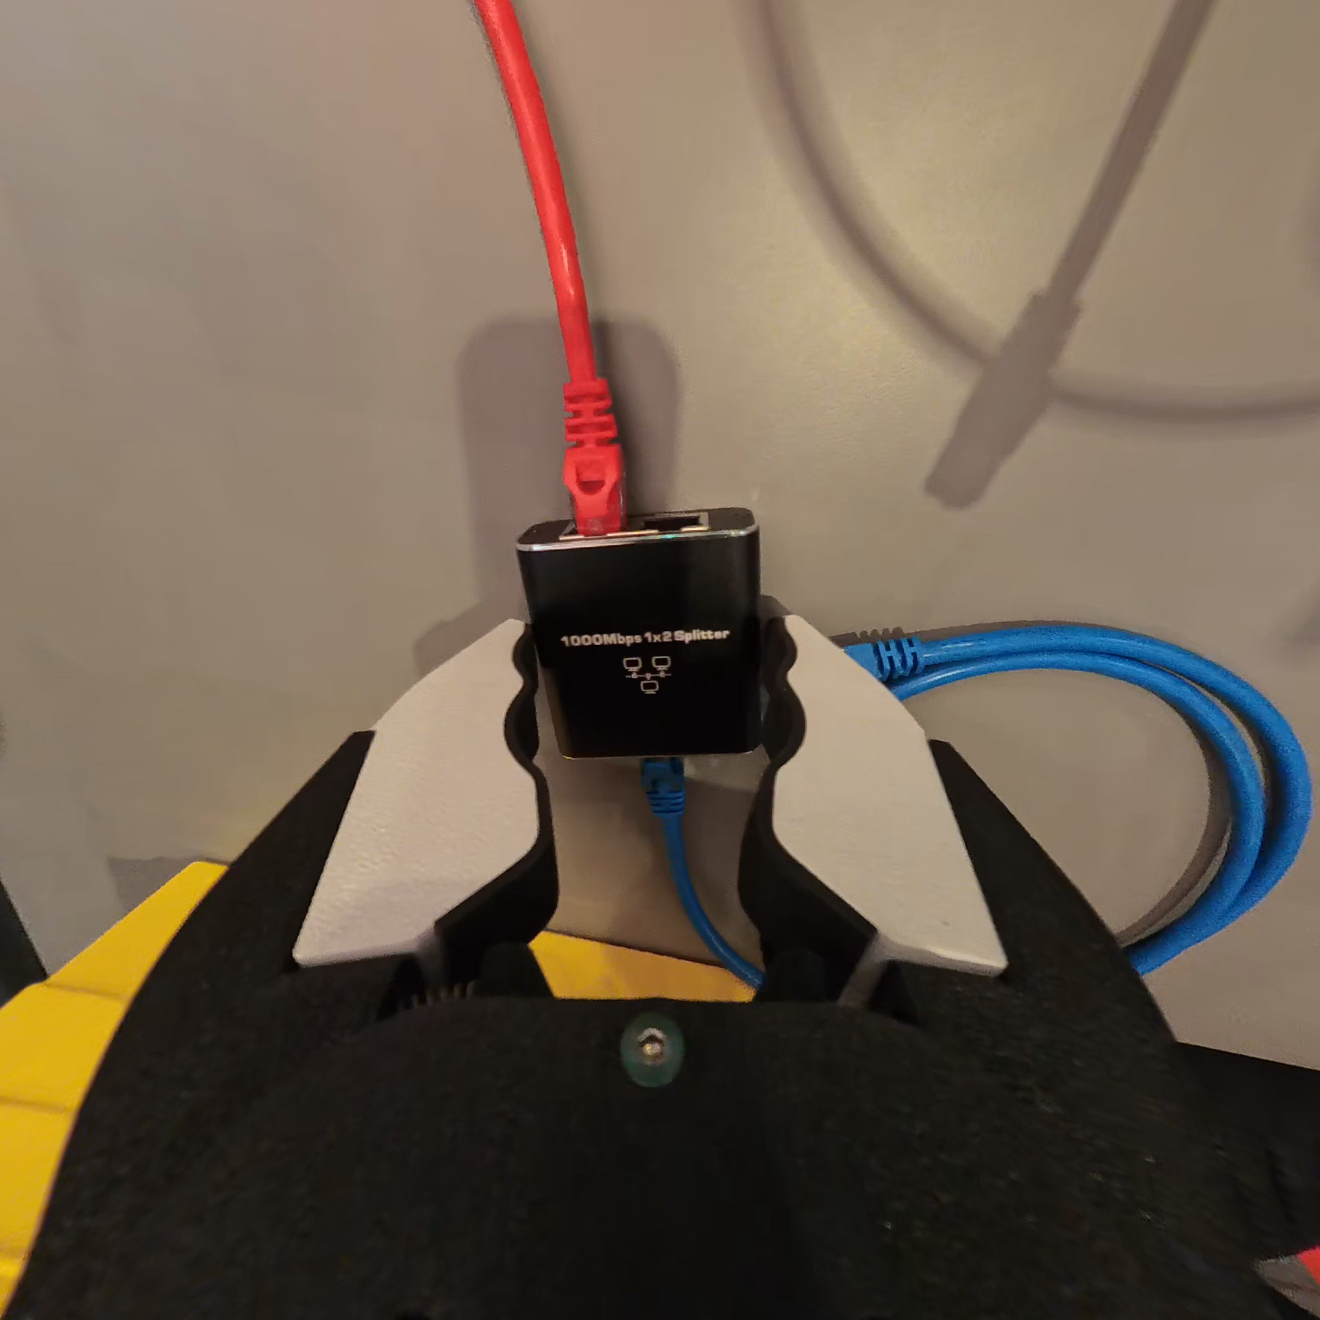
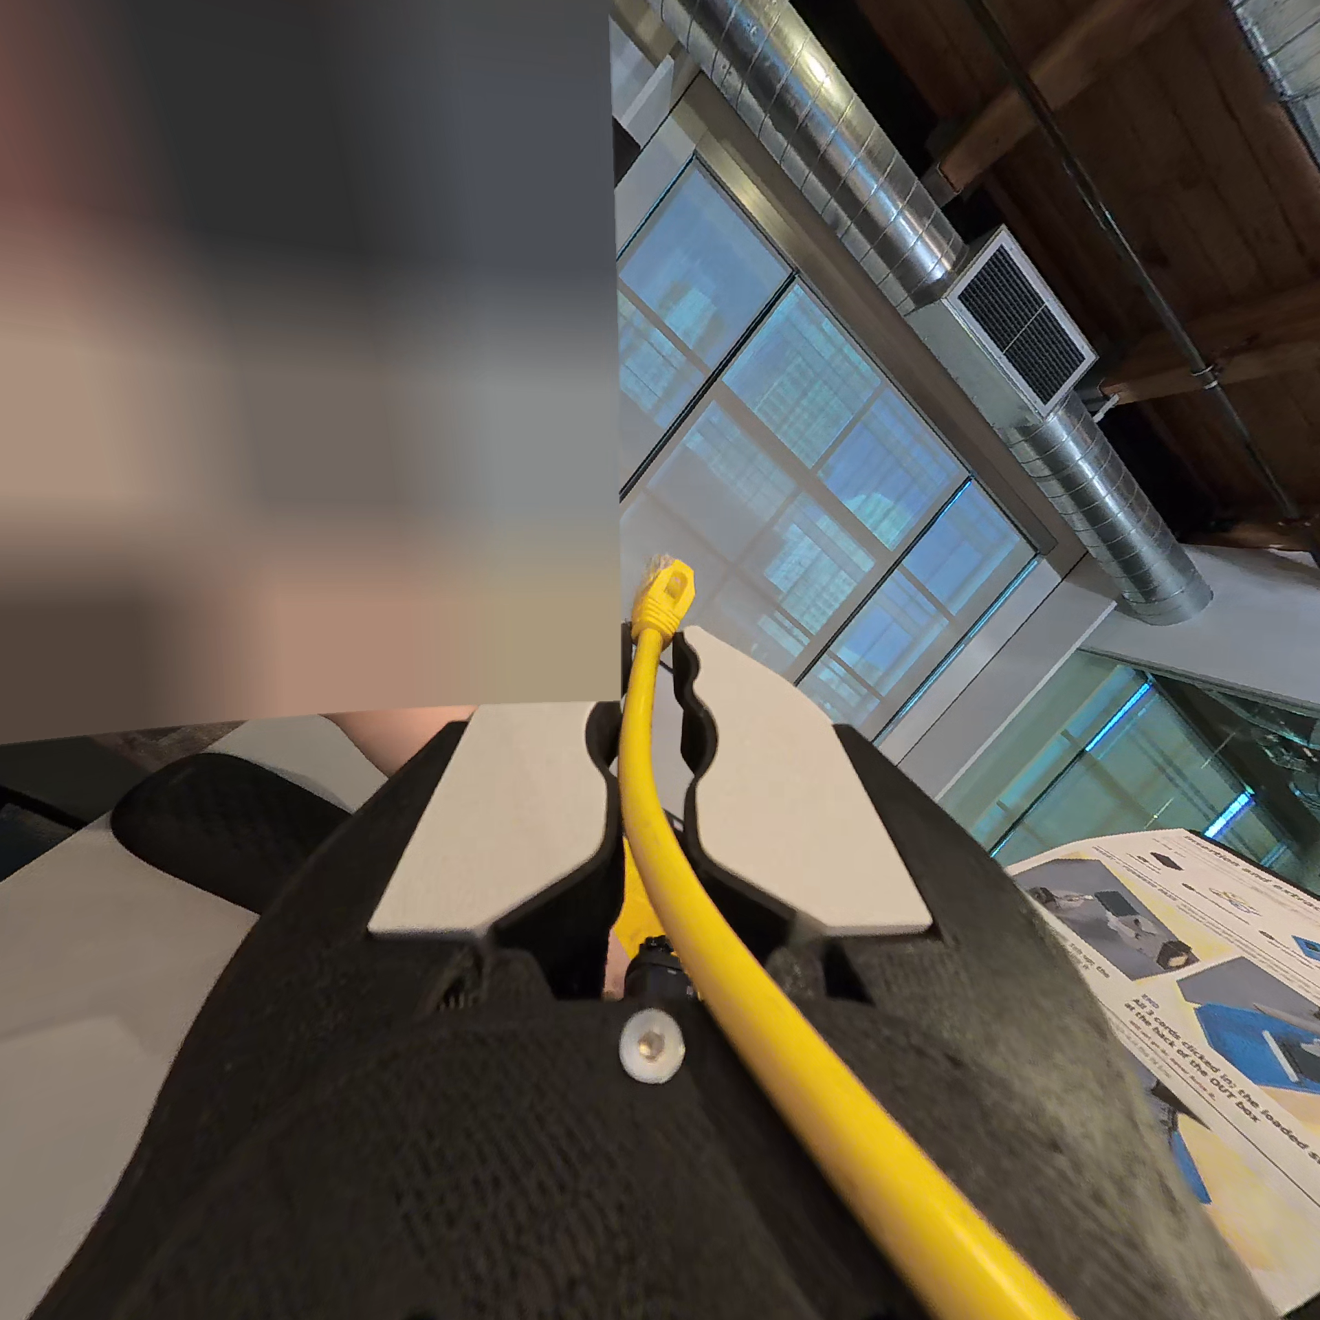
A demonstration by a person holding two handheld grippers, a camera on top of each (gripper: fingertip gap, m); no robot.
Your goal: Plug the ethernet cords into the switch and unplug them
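In the left wrist view a small black switch (image 1: 643, 643) sits upright between my left gripper's (image 1: 650, 628) black pads (image 1: 525, 686), which press on both of its sides. A red ethernet cord (image 1: 564, 250) is plugged into its top left port; the top right port (image 1: 675, 523) is empty. A blue cord's plug (image 1: 663, 782) sits in its underside. In the right wrist view my right gripper (image 2: 653, 643) is shut on a yellow ethernet cord (image 2: 643, 750) just behind its plug (image 2: 668, 589), which sticks out past the fingertips and points up towards the windows.
A loop of blue cord (image 1: 1178, 750) with a free plug (image 1: 886, 653) lies right of the switch on the grey surface (image 1: 250, 357). A yellow box (image 1: 78, 1014) is at lower left. A printed sheet (image 2: 1178, 1000) lies at the right; windows and a metal duct (image 2: 893, 200) are beyond. Spacing between my two grippers at the tips: around 40 centimeters.
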